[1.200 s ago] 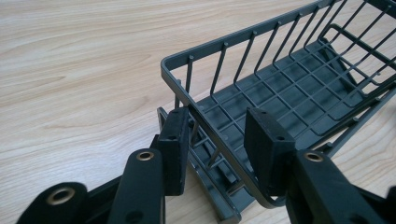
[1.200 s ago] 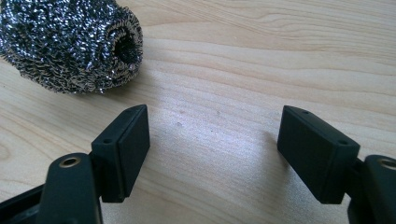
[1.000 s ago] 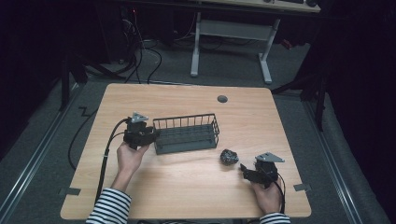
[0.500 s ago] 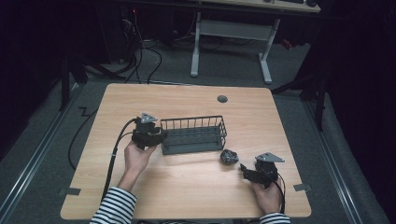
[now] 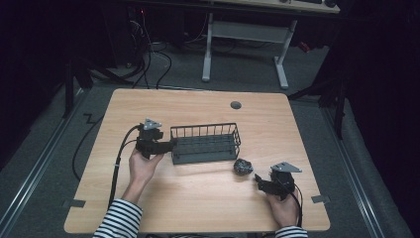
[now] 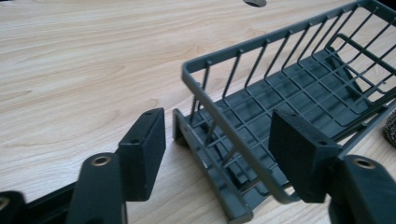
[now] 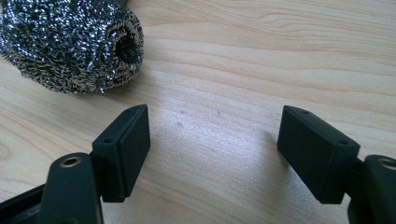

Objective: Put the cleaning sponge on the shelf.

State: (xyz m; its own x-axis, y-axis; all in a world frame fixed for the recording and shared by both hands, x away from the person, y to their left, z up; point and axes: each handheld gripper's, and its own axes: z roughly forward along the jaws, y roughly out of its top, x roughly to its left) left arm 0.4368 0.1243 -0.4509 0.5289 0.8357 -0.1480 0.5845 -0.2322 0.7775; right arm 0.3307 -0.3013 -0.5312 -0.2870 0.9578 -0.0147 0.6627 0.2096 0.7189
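A dark grey wire basket (image 5: 205,130) stands in the middle of the wooden table, and nothing lies in it. My left gripper (image 5: 171,145) is at its left end. Its jaws have just been opening and now straddle that end wall (image 6: 205,100), with a gap on both sides of the pads (image 6: 299,161). A steel wool scourer (image 5: 242,166) lies just off the basket's front right corner. My right gripper (image 5: 257,179) rests low on the table right of the scourer, open, with bare wood between its pads (image 7: 126,149). The scourer (image 7: 70,42) sits ahead and to the left of them, apart.
A round cable hole (image 5: 236,105) is in the table near its far edge. The left gripper's cable (image 5: 116,163) trails off the table's front left. Bare wood (image 5: 198,198) lies between the two hands. A white desk frame (image 5: 247,34) stands on the floor beyond.
The left gripper and the basket have shifted a little to the right. The left jaws, shut on the basket's end wall before, have opened off it. The right gripper has stayed put.
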